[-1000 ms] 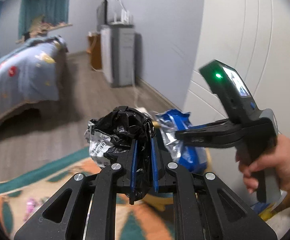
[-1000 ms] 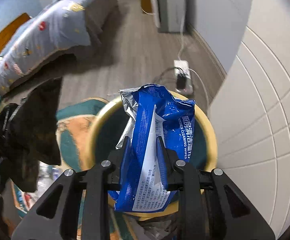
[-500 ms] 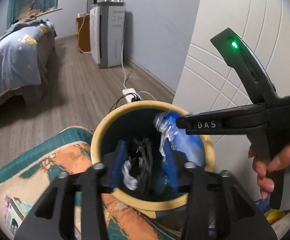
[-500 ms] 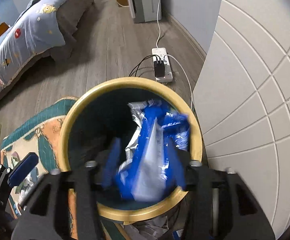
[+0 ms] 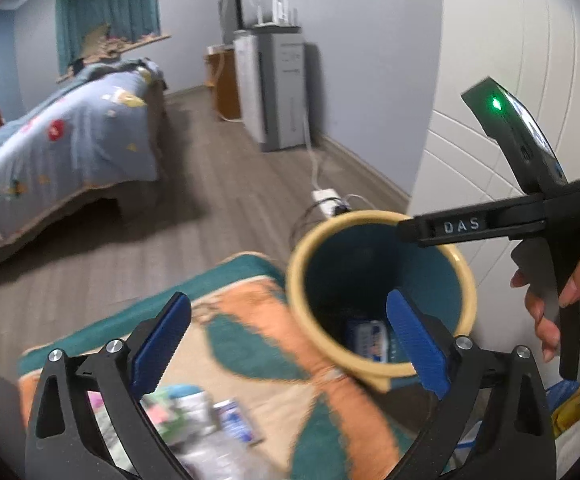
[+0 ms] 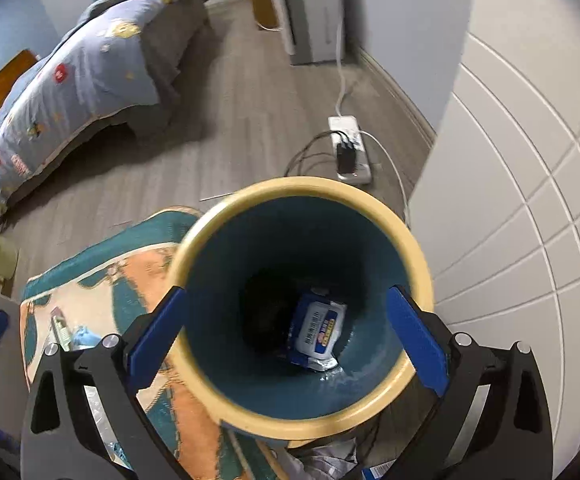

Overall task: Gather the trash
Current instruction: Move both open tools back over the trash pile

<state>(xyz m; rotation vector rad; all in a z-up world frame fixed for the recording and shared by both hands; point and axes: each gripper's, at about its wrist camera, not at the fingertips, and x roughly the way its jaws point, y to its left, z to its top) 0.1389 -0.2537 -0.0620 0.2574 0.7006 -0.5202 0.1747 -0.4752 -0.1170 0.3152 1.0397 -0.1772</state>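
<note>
Both my grippers' jaws are opening, nothing between them: left gripper (image 5: 286, 344), right gripper (image 6: 288, 334) over the bin (image 6: 417, 256). The wipes pack (image 6: 317, 330) lies inside, so this drop looks done. Next I'd reach for the litter (image 5: 194, 412) on the rug (image 5: 250, 320).

Blue wipes packet (image 6: 317, 330), label up, lying at the bottom of an upright teal bin (image 6: 417, 264), beside crumpled black wrapper (image 6: 264, 320)
</note>
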